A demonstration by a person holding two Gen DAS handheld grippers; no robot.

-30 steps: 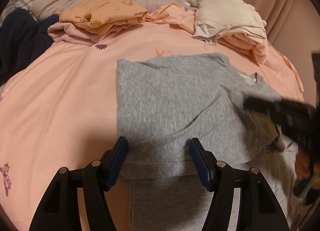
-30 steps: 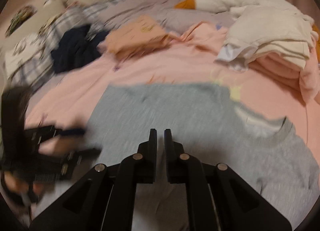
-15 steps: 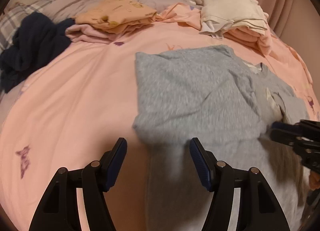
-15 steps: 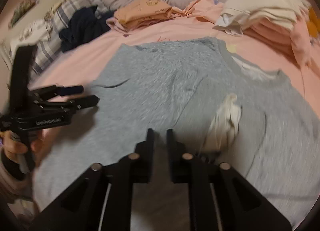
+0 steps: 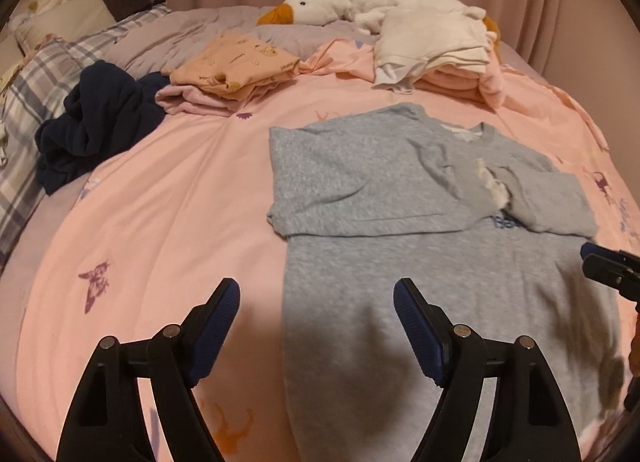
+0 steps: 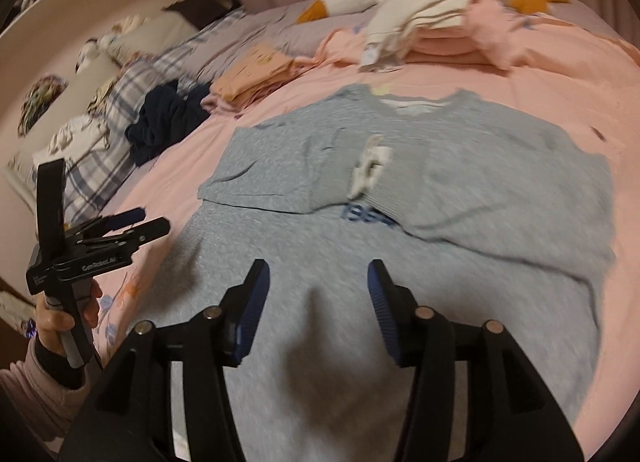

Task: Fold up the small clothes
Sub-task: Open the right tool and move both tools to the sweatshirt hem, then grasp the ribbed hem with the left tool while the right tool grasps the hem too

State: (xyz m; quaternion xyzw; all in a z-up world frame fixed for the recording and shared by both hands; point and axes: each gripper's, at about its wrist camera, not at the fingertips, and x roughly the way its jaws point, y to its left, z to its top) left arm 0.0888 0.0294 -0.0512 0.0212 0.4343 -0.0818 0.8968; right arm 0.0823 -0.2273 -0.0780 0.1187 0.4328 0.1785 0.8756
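Plaid grey-and-white pillows [image 5: 24, 102] occupy the far left of the bed. Beside them lies a crumpled dark navy garment [image 5: 92, 118], then a folded peach printed garment [image 5: 236, 62] resting on a pale pink folded piece. Pink printed bedsheet [image 5: 160, 202] covers the bed's middle. Left tool [image 5: 316, 326] hovers above the sheet and the near left edge of the grey knit sweater [image 5: 360, 174], its blue-padded fingers spread wide and holding nothing. The sweater lies flat on the sheet, both sleeves folded inward across the chest; a white tag [image 5: 494, 186] shows where the cuffs meet, and blue lettering is partly covered below it. Right tool [image 6: 316, 302] hovers over the sweater's lower body, fingers likewise parted and empty; in the left wrist view only its tips [image 5: 600, 262] appear at the right edge. At the far side, a white plush goose with orange beak [image 5: 316, 10] lies beside a stack of folded cream and pink clothes [image 5: 436, 50].
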